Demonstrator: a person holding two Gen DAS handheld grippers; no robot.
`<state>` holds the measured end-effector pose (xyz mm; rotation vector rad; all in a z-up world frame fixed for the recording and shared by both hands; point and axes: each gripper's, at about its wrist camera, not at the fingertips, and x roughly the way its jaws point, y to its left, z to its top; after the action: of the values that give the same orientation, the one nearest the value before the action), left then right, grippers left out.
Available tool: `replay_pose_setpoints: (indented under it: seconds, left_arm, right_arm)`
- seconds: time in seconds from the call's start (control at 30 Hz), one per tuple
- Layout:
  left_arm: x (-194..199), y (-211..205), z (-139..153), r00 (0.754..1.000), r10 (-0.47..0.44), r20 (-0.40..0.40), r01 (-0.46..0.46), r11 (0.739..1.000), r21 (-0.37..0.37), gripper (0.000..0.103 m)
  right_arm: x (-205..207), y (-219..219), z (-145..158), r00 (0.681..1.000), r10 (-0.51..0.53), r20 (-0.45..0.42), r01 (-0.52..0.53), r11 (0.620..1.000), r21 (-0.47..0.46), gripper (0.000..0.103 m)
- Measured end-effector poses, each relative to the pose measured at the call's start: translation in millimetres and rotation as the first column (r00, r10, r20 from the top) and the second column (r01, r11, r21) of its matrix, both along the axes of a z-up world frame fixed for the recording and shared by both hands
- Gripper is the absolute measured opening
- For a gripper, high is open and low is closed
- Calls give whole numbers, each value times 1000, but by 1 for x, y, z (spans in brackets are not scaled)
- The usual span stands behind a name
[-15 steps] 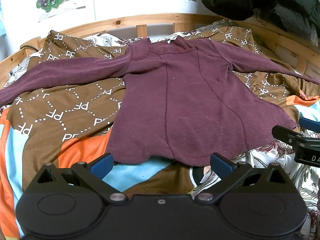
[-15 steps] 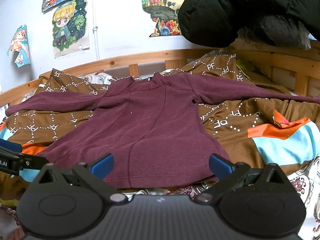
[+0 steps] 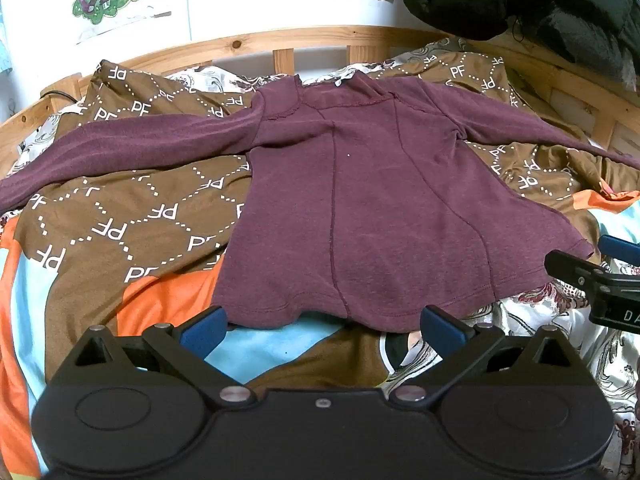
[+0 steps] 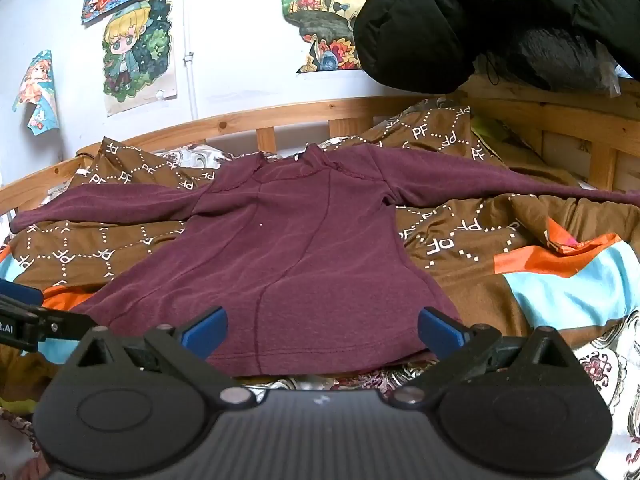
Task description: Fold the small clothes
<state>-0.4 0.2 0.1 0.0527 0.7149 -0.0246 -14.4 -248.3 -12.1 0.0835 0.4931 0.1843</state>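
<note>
- Two grippers sit at the near edge of the bed, and both have their jaws spread as wide as they go.
- The left gripper [image 3: 322, 326] holds nothing. Its blue pads [image 3: 202, 326] sit just at the bottom hem of the purple shirt [image 3: 380, 208], one near the hem's left corner and one further along. I cannot tell if they touch the cloth.
- The right gripper [image 4: 322, 326] holds nothing too. Its blue pads [image 4: 440, 328] sit at the hem near the shirt's [image 4: 280, 260] right corner, with the hem running between them.
- The shirt lies flat on a quilt [image 3: 120, 220] that is brown with white letters, orange and light blue. Both long sleeves are spread out to the sides.
- Nothing lies on top of the shirt.
- Behind the shirt is a wooden bed rail [image 4: 280, 116], then a white wall.
- A big black puffy coat [image 4: 500, 20] hangs over the far right corner of the bed.
- The left view shows the tip of the right gripper [image 3: 592, 276] beside the shirt's right corner.
- The right view shows the tip of the left gripper [image 4: 24, 320] at the far left.
- The right view shows more of the wall, with cartoon drawings [image 4: 136, 48] stuck on it. The left view shows only their bottom edges.
</note>
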Motion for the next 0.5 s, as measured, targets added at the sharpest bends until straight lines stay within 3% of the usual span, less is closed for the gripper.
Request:
replay_pose_setpoints:
  seconds: [0.5]
  left_arm:
    - [2, 0, -1, 1000, 6, -12, -6, 1000, 3, 102]
  right_arm:
    - [1, -2, 1, 1000, -6, -1, 6, 1000, 2, 103]
